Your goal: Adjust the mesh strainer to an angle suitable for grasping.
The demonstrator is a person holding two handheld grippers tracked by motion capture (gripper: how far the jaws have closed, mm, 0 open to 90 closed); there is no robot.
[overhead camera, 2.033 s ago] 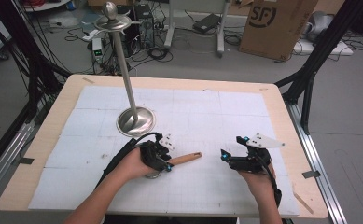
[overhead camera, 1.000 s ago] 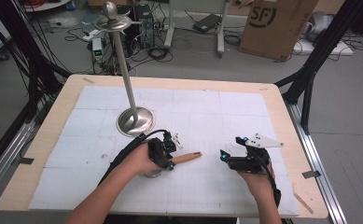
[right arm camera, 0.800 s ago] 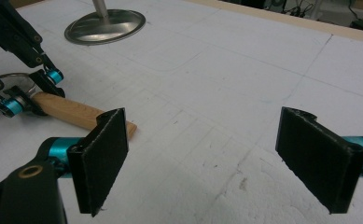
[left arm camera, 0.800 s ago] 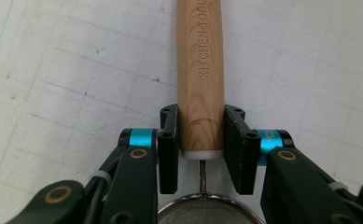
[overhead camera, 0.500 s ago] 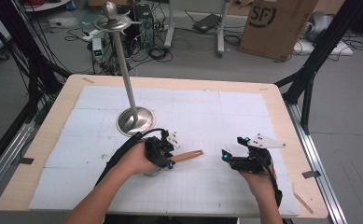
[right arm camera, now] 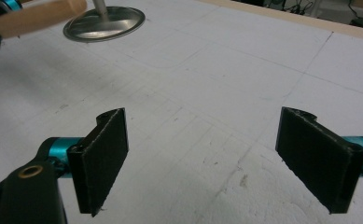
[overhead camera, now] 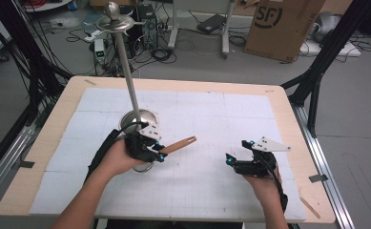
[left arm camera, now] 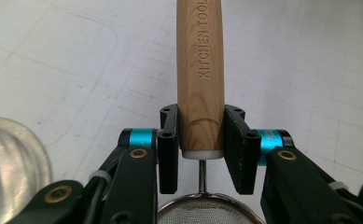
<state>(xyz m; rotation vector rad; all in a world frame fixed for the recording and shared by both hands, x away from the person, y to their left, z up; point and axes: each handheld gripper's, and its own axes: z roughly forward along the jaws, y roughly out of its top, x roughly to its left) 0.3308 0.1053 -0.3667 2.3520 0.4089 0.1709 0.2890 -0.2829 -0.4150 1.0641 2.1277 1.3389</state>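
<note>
White table [overhead camera: 221, 109], left gripper [left arm camera: 201, 144] fingers clenched on strainer handle [left arm camera: 200, 70] lettered "KITCHEN TOOL", right gripper [right arm camera: 216, 158] released.

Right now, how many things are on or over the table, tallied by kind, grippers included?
Grippers: 2, left gripper and right gripper
Strainer with wooden handle: 1
Metal stand: 1
Total: 4

Black tongs [overhead camera: 160, 155] with cyan collars, brass screws (black cable trailing), grey three-cornered top plates.
</note>
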